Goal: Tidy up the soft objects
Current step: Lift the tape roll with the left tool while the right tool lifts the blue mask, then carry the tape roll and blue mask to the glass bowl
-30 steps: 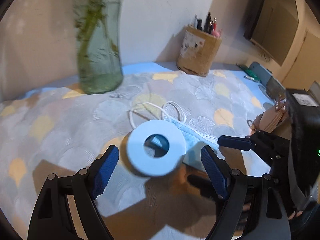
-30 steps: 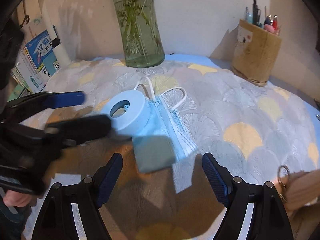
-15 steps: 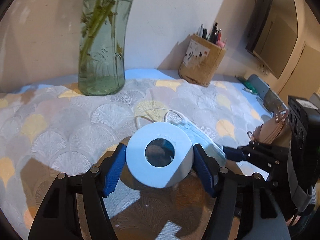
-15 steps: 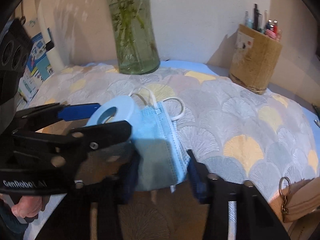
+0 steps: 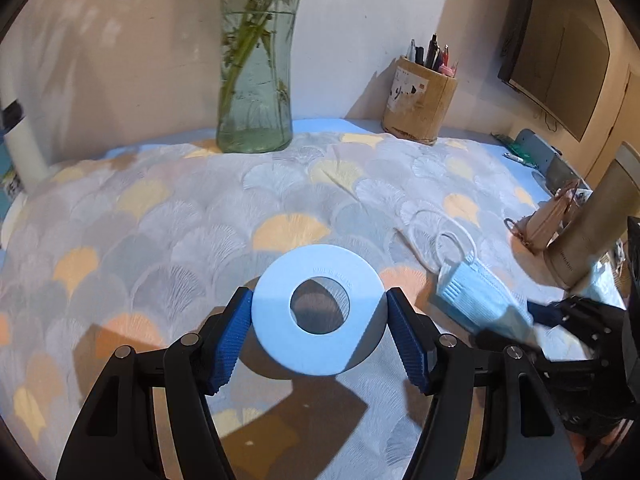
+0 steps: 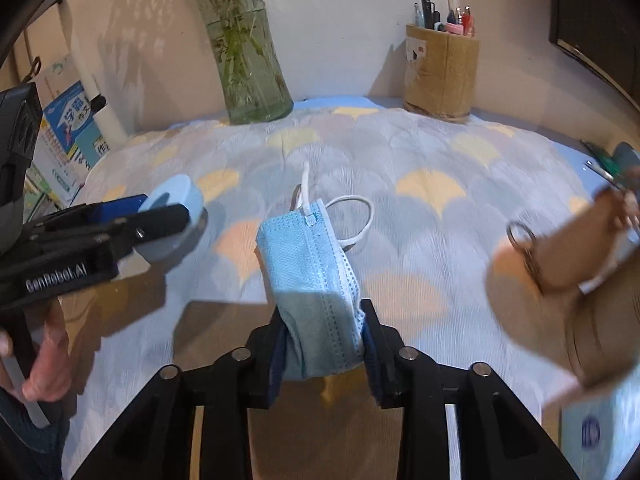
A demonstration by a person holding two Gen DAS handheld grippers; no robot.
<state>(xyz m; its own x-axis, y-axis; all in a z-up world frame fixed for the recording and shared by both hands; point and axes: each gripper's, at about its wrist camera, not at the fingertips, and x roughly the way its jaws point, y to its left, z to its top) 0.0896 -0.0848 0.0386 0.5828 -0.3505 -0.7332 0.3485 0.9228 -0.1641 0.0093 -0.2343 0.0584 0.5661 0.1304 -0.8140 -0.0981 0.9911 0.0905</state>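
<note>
Right wrist | face mask [image 6: 316, 280] folded, pale blue, pinched between fingers [image 6: 370, 354]

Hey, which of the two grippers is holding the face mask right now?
The right gripper: its jaws pinch the folded blue mask, ear loops dangling. The left gripper grips the pale blue ring instead.

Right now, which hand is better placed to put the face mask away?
The right. Its tool is already shut on the blue face mask, which is lifted off the patterned cloth. The left tool is occupied, clamped on the pale blue ring.
</note>
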